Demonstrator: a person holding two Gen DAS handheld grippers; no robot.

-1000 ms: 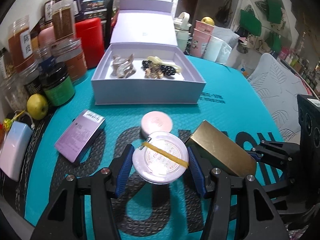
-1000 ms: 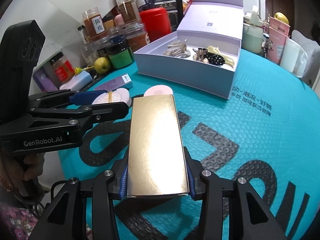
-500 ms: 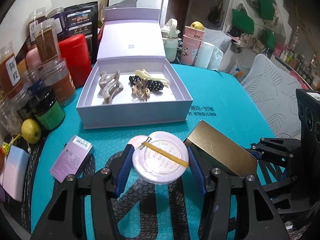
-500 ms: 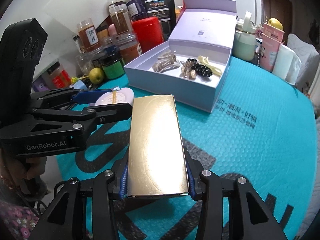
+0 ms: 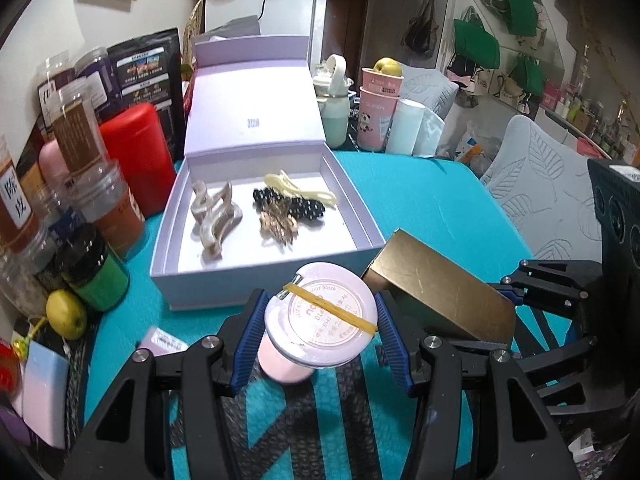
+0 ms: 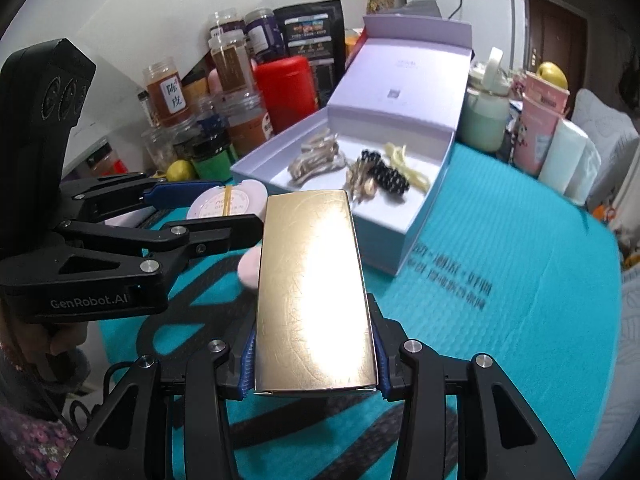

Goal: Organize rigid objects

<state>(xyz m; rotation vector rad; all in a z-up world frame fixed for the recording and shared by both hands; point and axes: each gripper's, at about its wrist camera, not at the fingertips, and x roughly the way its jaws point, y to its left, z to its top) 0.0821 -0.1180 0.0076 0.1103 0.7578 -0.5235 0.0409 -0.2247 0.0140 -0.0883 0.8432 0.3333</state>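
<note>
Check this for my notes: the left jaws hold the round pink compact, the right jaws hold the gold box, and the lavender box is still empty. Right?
Not quite. The lavender box already holds hair clips, as the left wrist view shows. The round pink compact and gold box are held as stated.

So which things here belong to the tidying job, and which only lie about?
Part of the job:
- left gripper, shut on the round compact
- right gripper, shut on the gold box
- open lilac box holding hair clips
- second pink compact on the mat

Just lying about:
- jars
- red tin
- green fruit
- pink cups
</note>
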